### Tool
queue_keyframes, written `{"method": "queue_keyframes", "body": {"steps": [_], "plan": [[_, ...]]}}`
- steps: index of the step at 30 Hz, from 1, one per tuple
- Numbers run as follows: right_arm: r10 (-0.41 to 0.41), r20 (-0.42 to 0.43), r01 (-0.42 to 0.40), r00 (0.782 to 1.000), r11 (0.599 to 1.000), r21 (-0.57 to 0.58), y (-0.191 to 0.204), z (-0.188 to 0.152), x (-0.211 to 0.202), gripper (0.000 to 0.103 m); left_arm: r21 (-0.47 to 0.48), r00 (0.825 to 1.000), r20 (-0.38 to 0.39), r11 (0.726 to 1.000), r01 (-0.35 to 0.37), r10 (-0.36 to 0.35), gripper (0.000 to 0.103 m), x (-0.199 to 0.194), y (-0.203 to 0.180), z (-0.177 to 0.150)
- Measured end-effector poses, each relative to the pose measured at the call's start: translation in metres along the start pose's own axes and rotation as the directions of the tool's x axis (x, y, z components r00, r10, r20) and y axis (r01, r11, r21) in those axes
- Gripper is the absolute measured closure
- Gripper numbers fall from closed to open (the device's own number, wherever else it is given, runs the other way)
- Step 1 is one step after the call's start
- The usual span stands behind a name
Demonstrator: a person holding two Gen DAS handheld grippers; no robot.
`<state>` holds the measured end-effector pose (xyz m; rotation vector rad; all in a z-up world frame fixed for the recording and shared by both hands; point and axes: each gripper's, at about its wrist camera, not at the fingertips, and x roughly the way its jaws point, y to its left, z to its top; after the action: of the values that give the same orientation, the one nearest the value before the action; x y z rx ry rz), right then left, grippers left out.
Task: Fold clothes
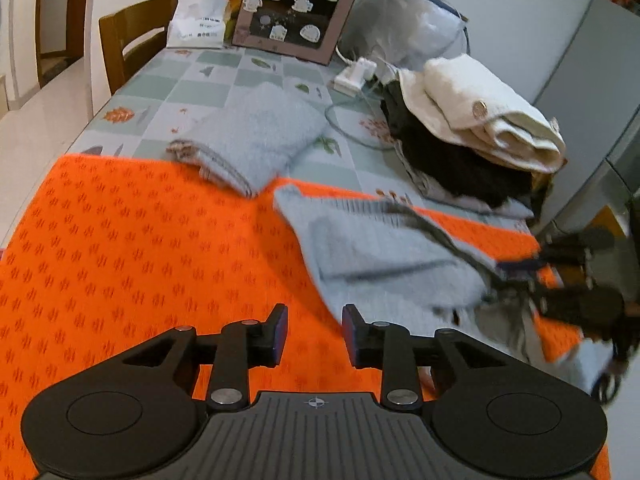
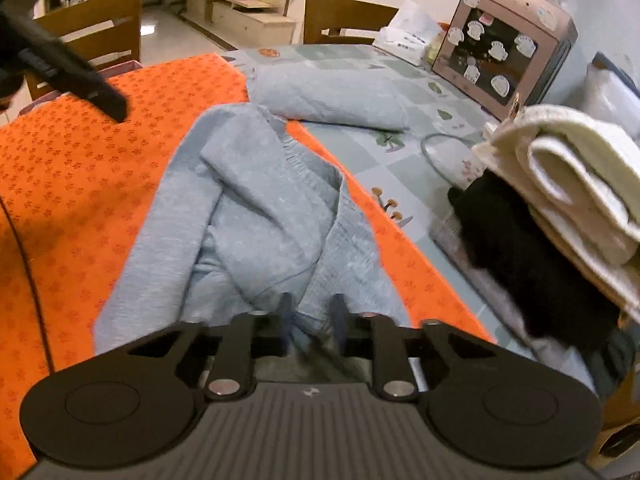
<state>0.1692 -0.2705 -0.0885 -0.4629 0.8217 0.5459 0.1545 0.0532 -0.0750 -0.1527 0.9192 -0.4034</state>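
An orange mat point(image 1: 120, 248) covers the near part of the table point(image 1: 224, 76), and a loose, rumpled grey garment point(image 2: 256, 216) lies on it toward the mat's right edge, its far end reaching nearly to the mat's back edge. The left gripper point(image 1: 314, 334) hangs over bare orange mat just beside the garment's left border, its jaws standing apart with nothing between them. The right gripper point(image 2: 311, 322) is down at the near end of the garment with its jaws narrowly parted and cloth and a dark cord lying in the gap; whether the pads actually press on the fabric cannot be told, since that spot is blurred (the left wrist view shows the same gripper only as a dark smear at the mat's right edge). Beyond the mat's back edge, a second grey garment point(image 1: 256, 132) lies folded on the checked tablecloth, one corner overlapping the mat. At the table's right edge a stack of folded clothes point(image 1: 480, 144) stands, cream pieces on top of black ones. Near the far edge sit a pinkish box with stickers point(image 1: 298, 8), a white tissue pack point(image 1: 198, 20), a white plug with its cable point(image 1: 356, 74) and a clear plastic bag point(image 1: 404, 20). A wooden chair point(image 1: 132, 40) stands at the table's left side.
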Motion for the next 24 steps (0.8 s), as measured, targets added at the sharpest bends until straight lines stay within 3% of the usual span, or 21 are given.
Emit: {"method": "queue_keyframes", "body": {"steps": [3,6,9,12,14,18,24], "plan": [[-0.049,0.031,0.048,0.998,0.999,0.018,-0.017,0.006,-0.008,0.086,-0.021,1.0,-0.013,1.0,-0.002,0.002,0.07,-0.008,0.0,-0.01],[-0.153,0.047,0.151,0.987,0.987,0.051,-0.04,0.014,-0.011,0.087,-0.025,1.0,-0.019,1.0,0.001,-0.001,0.071,-0.012,-0.003,-0.016],[-0.294,0.025,0.288,0.956,0.949,0.128,-0.068,0.02,-0.004,0.093,-0.02,1.0,-0.027,1.0,0.012,-0.012,0.07,-0.012,-0.008,-0.019],[-0.373,0.003,0.364,0.928,0.908,0.208,-0.09,0.021,-0.003,0.092,0.017,0.999,-0.022,0.999,0.034,-0.034,0.07,-0.013,-0.017,-0.019],[-0.379,0.006,0.364,0.925,0.893,0.266,-0.098,0.018,-0.013,0.092,0.038,0.999,-0.014,0.998,0.05,-0.049,0.07,-0.016,-0.022,-0.018],[-0.32,0.025,0.289,0.947,0.883,0.37,-0.096,0.005,-0.046,0.088,0.057,0.997,-0.003,0.995,0.079,-0.079,0.069,-0.023,-0.031,-0.02],[-0.218,0.048,0.172,0.975,0.869,0.463,-0.05,-0.032,-0.101,0.08,0.089,0.992,0.009,0.988,0.124,-0.126,0.067,-0.038,-0.043,-0.027]]}}
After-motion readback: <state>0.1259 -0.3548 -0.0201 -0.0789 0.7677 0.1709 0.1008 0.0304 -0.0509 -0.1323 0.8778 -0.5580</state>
